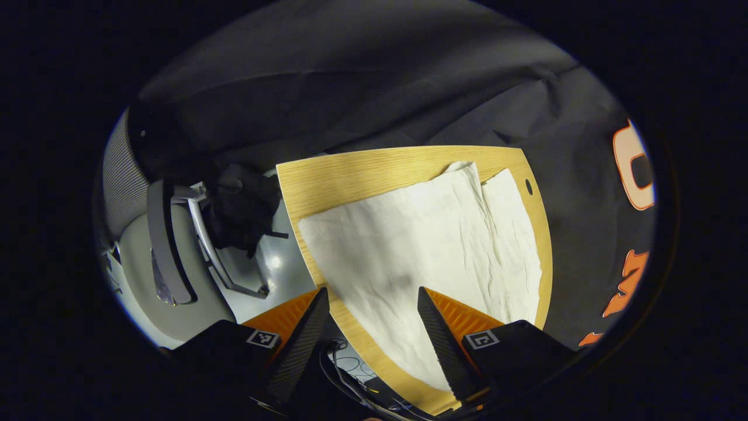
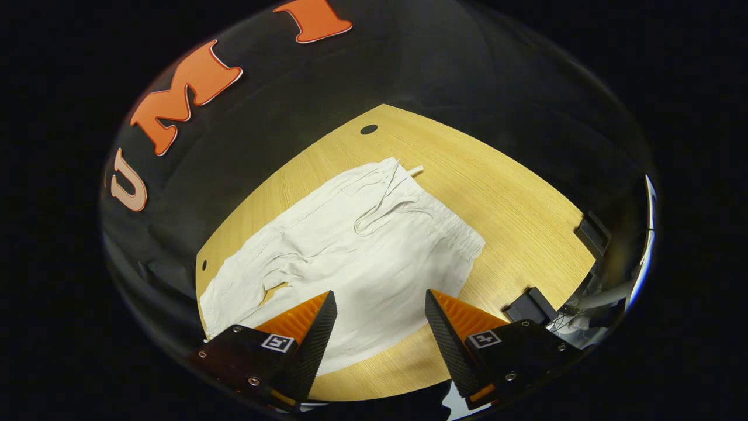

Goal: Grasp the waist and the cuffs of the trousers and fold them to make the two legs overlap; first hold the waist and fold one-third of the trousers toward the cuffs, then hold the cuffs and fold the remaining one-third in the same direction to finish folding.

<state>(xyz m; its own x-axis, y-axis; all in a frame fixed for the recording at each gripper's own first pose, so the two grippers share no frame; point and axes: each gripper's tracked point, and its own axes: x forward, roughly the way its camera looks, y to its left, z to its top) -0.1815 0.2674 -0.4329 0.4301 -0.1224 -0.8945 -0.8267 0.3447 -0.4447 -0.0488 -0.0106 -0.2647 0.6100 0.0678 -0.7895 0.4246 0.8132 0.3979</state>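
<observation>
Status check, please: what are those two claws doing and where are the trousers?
Left gripper, right gripper: open, empty. Trousers flat on table, unfolded. Nothing blocking.

Both views are dim at the rim and brightest in the middle, where light from above falls on the pale cream cloth trousers point(image 2: 362, 257) and the light wooden tabletop point(image 2: 508, 199). In the left gripper view the cloth point(image 1: 432, 245) nearly bleaches out ahead of the fingertips, with a soft grey shadow just beyond the gap between them. Creases cast faint shadows, sharp enough to read in both views. Fisheye bending curves the table edges point(image 1: 403, 153) strongly. Left of the fingers, a glossy grey chair seat point(image 1: 274, 263) shows glare. A bright streak flares far right of the fingers in the right gripper view.
</observation>
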